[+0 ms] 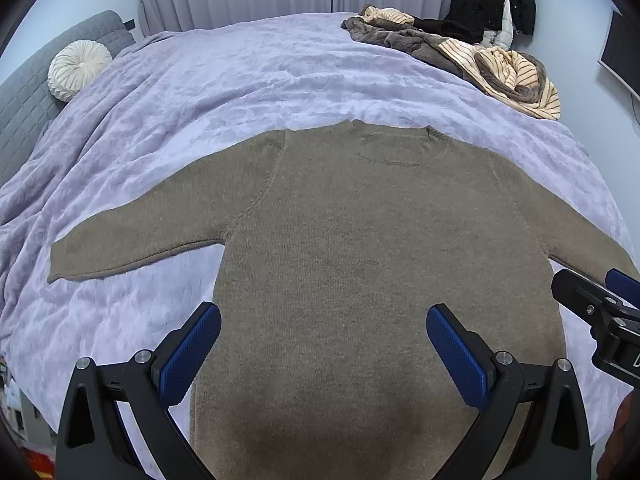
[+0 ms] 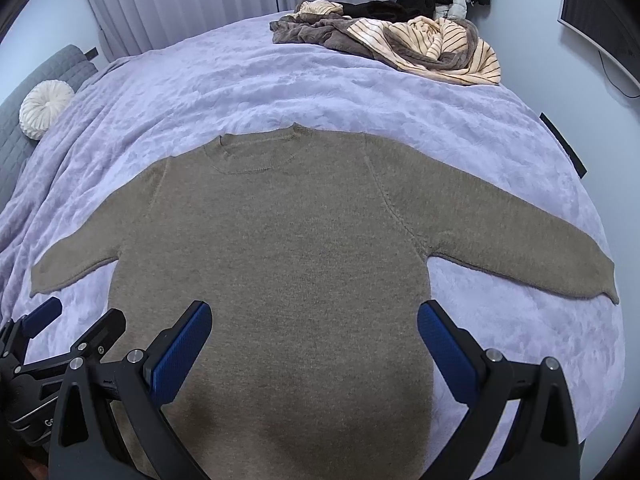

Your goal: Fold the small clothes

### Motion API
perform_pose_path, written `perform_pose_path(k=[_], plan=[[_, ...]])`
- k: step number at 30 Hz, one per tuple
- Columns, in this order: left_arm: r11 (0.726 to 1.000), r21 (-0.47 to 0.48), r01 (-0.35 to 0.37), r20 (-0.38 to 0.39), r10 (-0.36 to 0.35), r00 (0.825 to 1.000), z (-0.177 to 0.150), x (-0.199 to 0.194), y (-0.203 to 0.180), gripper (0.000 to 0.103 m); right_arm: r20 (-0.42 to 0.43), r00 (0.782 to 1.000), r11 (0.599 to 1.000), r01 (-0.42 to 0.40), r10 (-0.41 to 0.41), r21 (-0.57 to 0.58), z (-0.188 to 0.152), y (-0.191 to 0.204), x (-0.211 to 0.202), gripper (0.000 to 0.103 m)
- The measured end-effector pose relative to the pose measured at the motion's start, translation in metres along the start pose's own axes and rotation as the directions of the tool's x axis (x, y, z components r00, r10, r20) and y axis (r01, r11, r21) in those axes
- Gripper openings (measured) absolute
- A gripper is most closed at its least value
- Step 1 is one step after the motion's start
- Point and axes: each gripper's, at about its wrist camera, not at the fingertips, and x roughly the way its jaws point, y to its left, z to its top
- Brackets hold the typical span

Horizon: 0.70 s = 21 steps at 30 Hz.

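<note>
A brown knit sweater lies flat on the lilac bedspread, neck away from me and both sleeves spread out sideways. My left gripper hovers open above the sweater's lower body, its blue pads wide apart with nothing between them. My right gripper is also open over the lower body, a little further right. Each gripper shows at the edge of the other's view: the right gripper, the left gripper. The sweater's hem is hidden below the frames.
A heap of brown and cream-striped clothes lies at the bed's far right corner, with dark garments hanging behind. A round white cushion rests against a grey headboard on the left. Curtains close off the back.
</note>
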Motion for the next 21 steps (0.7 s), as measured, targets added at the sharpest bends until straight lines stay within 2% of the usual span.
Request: perform_pose_path(k=[21], plan=[[1.0, -0.013, -0.006, -0.008, 0.006, 1.0, 0.0002, 0.0057, 0.0061, 0.103, -0.003, 1.0, 1.0, 0.0, 0.0, -0.007, 0.0015, 0.0032, 0.0006, 0.102]])
